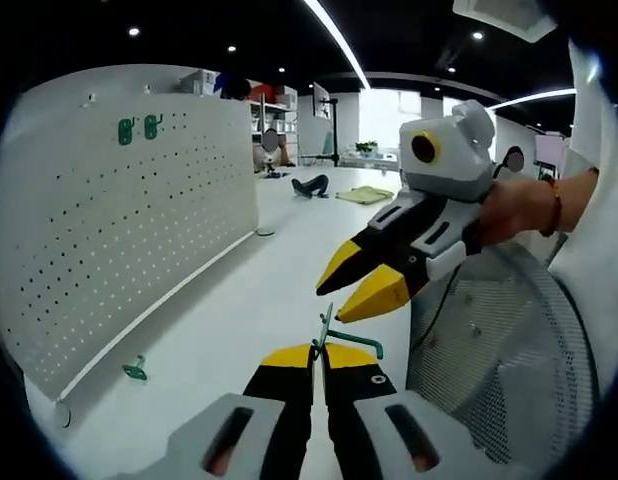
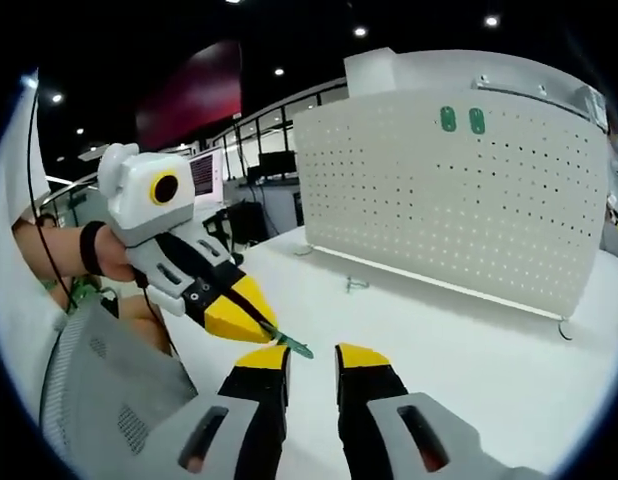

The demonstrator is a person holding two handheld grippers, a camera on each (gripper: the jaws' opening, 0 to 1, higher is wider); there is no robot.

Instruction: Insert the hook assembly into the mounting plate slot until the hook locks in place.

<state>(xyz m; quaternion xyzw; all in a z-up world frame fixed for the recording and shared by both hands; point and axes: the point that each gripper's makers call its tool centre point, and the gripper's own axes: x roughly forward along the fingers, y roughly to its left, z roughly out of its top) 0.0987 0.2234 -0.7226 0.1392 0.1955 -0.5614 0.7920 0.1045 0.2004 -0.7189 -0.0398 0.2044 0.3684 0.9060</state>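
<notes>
The left tool (image 1: 318, 352) is clamped on a green hook (image 1: 341, 338), with its jaws pressed together on the thin wire, probably so the hook does not turn. The right tool (image 1: 361, 281) is just beside it with jaws apart (in the right gripper view the gap is plain), holding nothing, perhaps ready to help. The white pegboard (image 1: 119, 220) stands upright on the bench (image 1: 279, 280), well apart from the held hook. Two green hooks (image 1: 137, 128) already hang near its top, and another green hook (image 1: 136, 371) lies at its foot.
</notes>
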